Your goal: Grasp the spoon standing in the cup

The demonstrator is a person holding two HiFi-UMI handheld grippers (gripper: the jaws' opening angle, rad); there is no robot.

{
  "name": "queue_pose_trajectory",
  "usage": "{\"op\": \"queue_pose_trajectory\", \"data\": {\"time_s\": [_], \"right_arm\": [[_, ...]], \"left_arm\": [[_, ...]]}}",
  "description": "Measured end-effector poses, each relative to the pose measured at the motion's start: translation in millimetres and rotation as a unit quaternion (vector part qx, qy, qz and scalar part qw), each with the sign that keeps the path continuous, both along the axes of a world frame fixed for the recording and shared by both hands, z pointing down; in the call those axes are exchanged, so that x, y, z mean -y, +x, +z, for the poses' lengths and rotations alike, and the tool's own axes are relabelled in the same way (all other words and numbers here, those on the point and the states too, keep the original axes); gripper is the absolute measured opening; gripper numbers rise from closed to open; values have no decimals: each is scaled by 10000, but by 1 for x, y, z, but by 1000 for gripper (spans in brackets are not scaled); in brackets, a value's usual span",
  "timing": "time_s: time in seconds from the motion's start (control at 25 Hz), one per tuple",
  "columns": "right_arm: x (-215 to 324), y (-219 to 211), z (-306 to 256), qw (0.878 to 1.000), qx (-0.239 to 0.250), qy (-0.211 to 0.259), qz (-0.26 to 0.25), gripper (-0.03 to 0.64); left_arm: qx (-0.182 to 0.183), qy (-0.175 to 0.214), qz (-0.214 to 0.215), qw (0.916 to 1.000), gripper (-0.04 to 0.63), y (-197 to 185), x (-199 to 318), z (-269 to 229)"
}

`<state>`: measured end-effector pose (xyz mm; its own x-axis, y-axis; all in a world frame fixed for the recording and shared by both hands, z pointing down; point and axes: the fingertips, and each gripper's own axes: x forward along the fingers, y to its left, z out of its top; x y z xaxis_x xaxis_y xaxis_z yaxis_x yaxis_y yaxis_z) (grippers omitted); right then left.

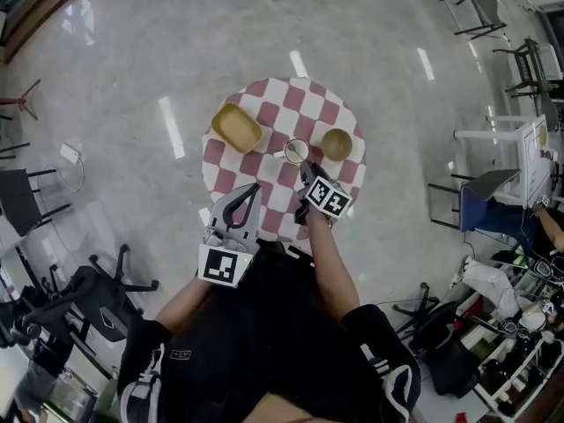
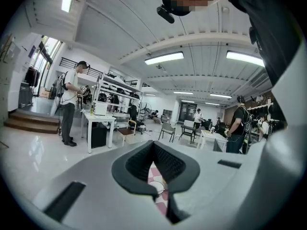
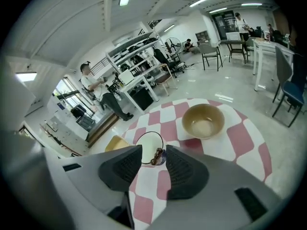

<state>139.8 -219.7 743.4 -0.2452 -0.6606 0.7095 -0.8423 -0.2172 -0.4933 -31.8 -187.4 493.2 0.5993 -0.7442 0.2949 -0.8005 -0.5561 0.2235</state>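
A clear glass cup [image 1: 297, 151] stands in the middle of the round checkered table [image 1: 264, 95]. In the right gripper view the cup [image 3: 146, 145] shows its round rim just beyond the jaws, and the brown ornate handle of the spoon [image 3: 157, 156] sticks up from it. My right gripper [image 3: 154, 150] is open, with the spoon handle in the gap between its pads and close to the right one. In the head view this gripper [image 1: 304, 171] reaches to the cup's near side. My left gripper [image 1: 255, 189] hangs over the table's near edge, jaws together and empty; its own view shows a sliver of cup [image 2: 156, 187].
A yellow square dish [image 1: 236, 127] sits at the table's left and a round tan bowl [image 1: 337, 144] at its right, close beside the cup. Chairs, benches and people stand around on the glossy floor.
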Motion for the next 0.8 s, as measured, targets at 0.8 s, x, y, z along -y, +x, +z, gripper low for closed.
{"op": "queue_pose_trajectory", "data": {"time_s": [0.8], "right_arm": [[-11,3,1,9996,-150,190,-160,66]], "left_arm": [[125,163,-95,9997,8,5,-22,-5]]}}
